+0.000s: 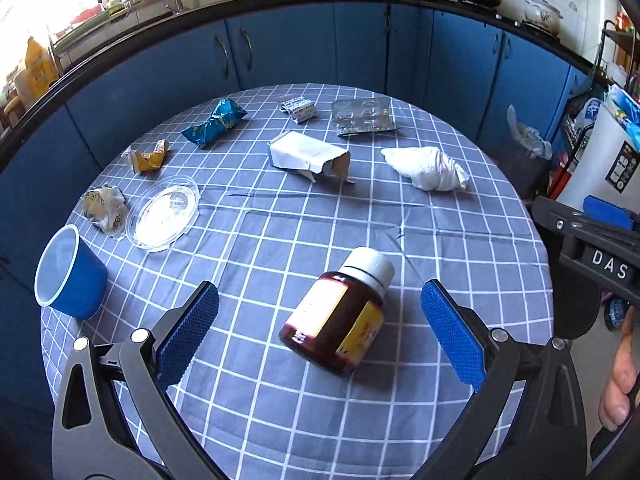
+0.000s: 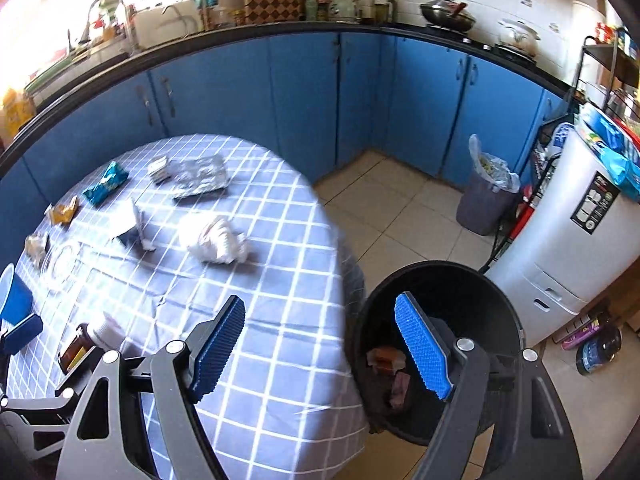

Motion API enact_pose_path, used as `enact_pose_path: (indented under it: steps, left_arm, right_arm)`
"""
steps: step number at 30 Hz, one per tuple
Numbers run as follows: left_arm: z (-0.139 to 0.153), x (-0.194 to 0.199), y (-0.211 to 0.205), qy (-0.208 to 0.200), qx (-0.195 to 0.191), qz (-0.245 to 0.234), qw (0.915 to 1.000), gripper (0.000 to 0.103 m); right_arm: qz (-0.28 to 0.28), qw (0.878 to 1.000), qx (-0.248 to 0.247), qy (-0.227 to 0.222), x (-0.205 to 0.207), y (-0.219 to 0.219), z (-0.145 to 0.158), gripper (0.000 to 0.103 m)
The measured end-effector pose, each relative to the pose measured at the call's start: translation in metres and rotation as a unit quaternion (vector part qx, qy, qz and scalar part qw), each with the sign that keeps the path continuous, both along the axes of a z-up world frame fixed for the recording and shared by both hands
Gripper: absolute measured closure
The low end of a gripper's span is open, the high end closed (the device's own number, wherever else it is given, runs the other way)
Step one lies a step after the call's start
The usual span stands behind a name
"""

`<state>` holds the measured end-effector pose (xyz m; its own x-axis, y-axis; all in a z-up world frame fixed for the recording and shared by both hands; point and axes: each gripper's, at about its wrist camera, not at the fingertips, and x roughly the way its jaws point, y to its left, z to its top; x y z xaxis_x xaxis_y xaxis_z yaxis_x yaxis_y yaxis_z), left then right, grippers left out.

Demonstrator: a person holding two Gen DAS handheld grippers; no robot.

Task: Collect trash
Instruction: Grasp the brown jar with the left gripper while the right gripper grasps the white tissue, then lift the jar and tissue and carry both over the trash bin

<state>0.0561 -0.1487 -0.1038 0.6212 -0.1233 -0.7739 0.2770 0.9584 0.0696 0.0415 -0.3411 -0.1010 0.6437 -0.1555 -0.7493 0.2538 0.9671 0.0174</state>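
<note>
A brown pill bottle point(image 1: 340, 316) with a white cap lies on its side on the round checked table point(image 1: 280, 224), between the fingers of my open left gripper point(image 1: 320, 308). Farther off lie a torn white box point(image 1: 308, 156), a crumpled white tissue point(image 1: 428, 168), a blister pack point(image 1: 362, 117), a blue snack wrapper point(image 1: 214, 122), a yellow wrapper point(image 1: 150, 157), a clear plastic lid point(image 1: 164, 210), a crumpled paper point(image 1: 105, 208) and a blue cup point(image 1: 70, 274). My right gripper point(image 2: 320, 320) is open and empty above the table's right edge, beside a black bin point(image 2: 440, 344) holding some trash.
Blue kitchen cabinets point(image 2: 300, 92) curve behind the table. A grey bin with a plastic bag point(image 2: 488, 196) and a white appliance point(image 2: 576, 232) stand on the tiled floor at right. The right gripper's body point(image 1: 592, 252) shows at the left view's right edge.
</note>
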Motion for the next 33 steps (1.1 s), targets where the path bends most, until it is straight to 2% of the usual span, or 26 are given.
enact_pose_path:
  steps: [3, 7, 9, 10, 11, 17, 28, 30, 32, 33]
  left_arm:
    - [-0.006, 0.004, 0.006, 0.003, 0.01, 0.014, 0.9998, 0.004]
    - [-0.013, 0.01, 0.019, 0.015, 0.004, 0.029, 0.9994, 0.005]
    - [-0.016, 0.012, 0.023, 0.017, 0.006, 0.036, 0.9992, 0.015]
    - [-0.018, 0.015, 0.026, 0.022, 0.005, 0.04, 0.9989, 0.027]
    - [-0.022, 0.02, 0.029, 0.035, 0.001, 0.044, 0.9984, 0.044]
    - [-0.025, 0.043, 0.041, 0.049, -0.028, 0.06, 0.9966, 0.043]
    - [-0.011, 0.081, 0.043, 0.024, -0.044, 0.083, 0.9953, 0.044]
    - [-0.01, 0.086, 0.044, 0.023, -0.044, 0.085, 0.9951, 0.044]
    - [-0.011, 0.089, 0.045, 0.023, -0.045, 0.087, 0.9949, 0.044]
    - [-0.011, 0.089, 0.046, 0.023, -0.046, 0.088, 0.9947, 0.044]
  right_arm:
    - [0.017, 1.0, 0.0, 0.006, 0.006, 0.012, -0.004, 0.027]
    - [0.029, 0.999, 0.003, 0.017, 0.016, 0.022, -0.01, 0.027]
    - [0.035, 0.999, 0.003, 0.02, 0.022, 0.026, -0.013, 0.027]
    - [0.038, 0.999, 0.002, 0.021, 0.026, 0.029, -0.014, 0.027]
    - [0.041, 0.999, 0.001, 0.022, 0.03, 0.031, -0.015, 0.027]
    - [0.063, 0.998, -0.002, 0.025, 0.057, 0.042, -0.017, 0.027]
    - [0.068, 0.997, -0.005, 0.031, 0.1, 0.047, -0.023, 0.027]
    - [0.068, 0.997, -0.007, 0.034, 0.102, 0.047, -0.025, 0.032]
    - [0.073, 0.996, 0.001, 0.046, 0.104, 0.047, -0.029, 0.058]
    - [0.076, 0.996, 0.008, 0.05, 0.104, 0.046, -0.031, 0.062]
